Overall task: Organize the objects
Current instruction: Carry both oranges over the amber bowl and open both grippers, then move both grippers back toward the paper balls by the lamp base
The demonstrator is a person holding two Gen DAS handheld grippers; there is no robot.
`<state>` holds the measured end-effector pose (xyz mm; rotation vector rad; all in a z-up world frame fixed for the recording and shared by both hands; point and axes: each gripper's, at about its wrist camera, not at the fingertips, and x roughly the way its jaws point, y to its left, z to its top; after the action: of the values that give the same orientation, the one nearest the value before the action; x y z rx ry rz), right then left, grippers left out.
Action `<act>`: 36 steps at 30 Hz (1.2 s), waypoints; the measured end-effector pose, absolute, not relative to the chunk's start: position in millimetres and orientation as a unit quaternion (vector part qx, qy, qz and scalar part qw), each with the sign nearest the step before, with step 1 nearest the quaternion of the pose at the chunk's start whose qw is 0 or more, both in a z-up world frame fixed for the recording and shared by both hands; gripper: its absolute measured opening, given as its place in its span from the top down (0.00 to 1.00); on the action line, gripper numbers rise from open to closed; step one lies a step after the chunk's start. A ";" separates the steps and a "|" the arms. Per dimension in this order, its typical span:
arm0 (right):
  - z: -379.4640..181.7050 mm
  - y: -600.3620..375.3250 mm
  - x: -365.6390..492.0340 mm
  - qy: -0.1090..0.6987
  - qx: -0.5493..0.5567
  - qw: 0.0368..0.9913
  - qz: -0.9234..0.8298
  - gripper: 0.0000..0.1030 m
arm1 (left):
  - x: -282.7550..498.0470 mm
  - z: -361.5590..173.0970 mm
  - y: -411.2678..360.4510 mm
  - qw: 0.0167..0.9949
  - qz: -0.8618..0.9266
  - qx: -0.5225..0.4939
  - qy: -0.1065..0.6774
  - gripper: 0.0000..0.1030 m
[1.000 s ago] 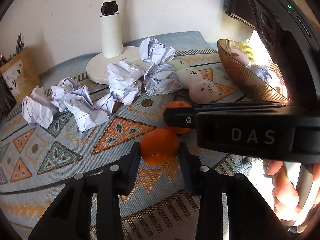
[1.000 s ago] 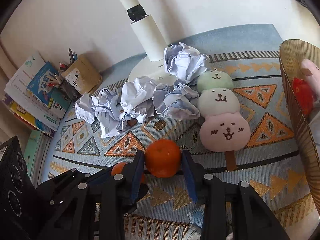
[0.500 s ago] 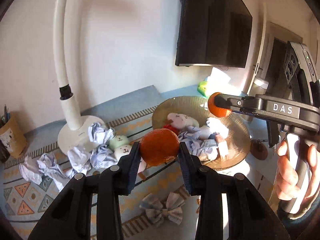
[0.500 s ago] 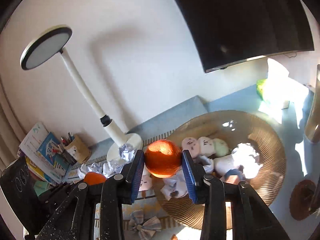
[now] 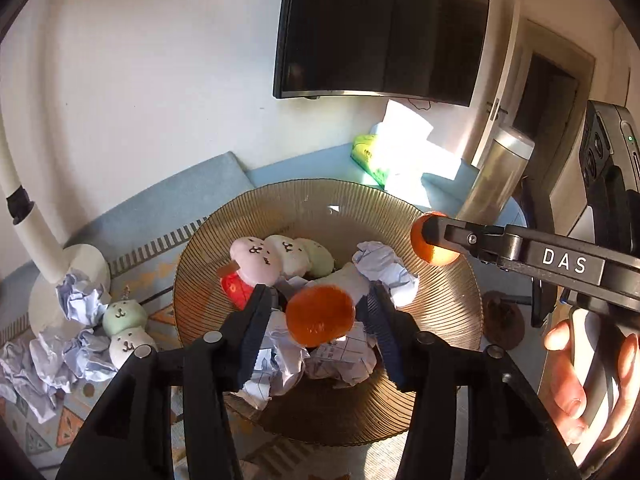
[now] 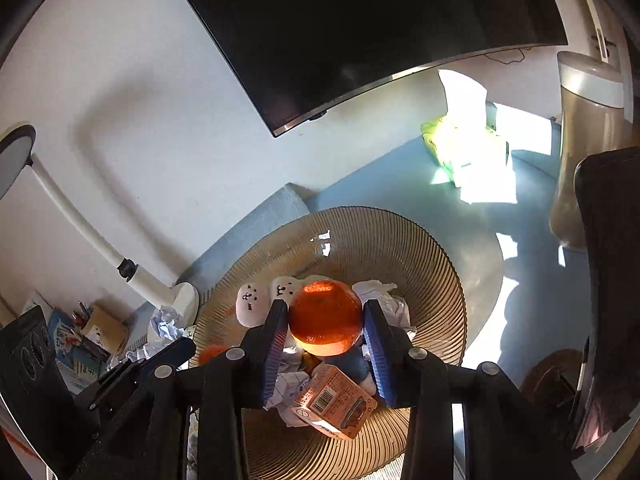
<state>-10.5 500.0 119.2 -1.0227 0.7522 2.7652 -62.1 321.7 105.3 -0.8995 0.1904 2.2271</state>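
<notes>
left wrist: left gripper (image 5: 320,312) jaws opening, orange (image 5: 320,315) between them, pads clear, over the ribbed bowl (image 5: 440,320) middle; finish parting before withdrawing | right wrist: right gripper (image 6: 325,322) clenched on second orange (image 6: 325,317) above bowl centre; lower first, then let go.

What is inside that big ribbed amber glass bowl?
In the ribbed amber glass bowl: a pastel three-ball plush skewer, crumpled white paper, a red toy and an orange carton. Whatever lies beneath them is covered.
</notes>
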 end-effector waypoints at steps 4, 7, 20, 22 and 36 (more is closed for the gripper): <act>120.0 500.1 -9.7 0.243 -0.336 0.047 0.909 0.62 | -58.0 112.6 303.6 0.358 0.871 -0.333 0.054 0.19; 122.9 492.4 -4.7 0.239 -0.333 0.038 0.911 0.62 | -55.3 122.5 281.1 0.344 0.881 -0.323 0.042 0.19; 162.9 348.6 20.5 0.154 -0.251 -0.060 0.954 0.34 | -8.2 154.5 101.2 0.190 0.948 -0.254 -0.034 0.17; 148.8 314.0 21.4 0.134 -0.254 -0.076 0.955 0.32 | -1.6 141.0 75.3 0.160 0.951 -0.262 -0.047 0.11; 47.7 211.8 -5.9 0.031 -0.284 -0.068 0.956 0.32 | -14.5 26.2 -14.9 -0.001 0.940 -0.330 -0.084 0.10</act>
<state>-5.9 211.8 47.7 -0.9322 0.1020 3.1399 -14.5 -14.9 26.2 -1.0385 -0.2625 2.9552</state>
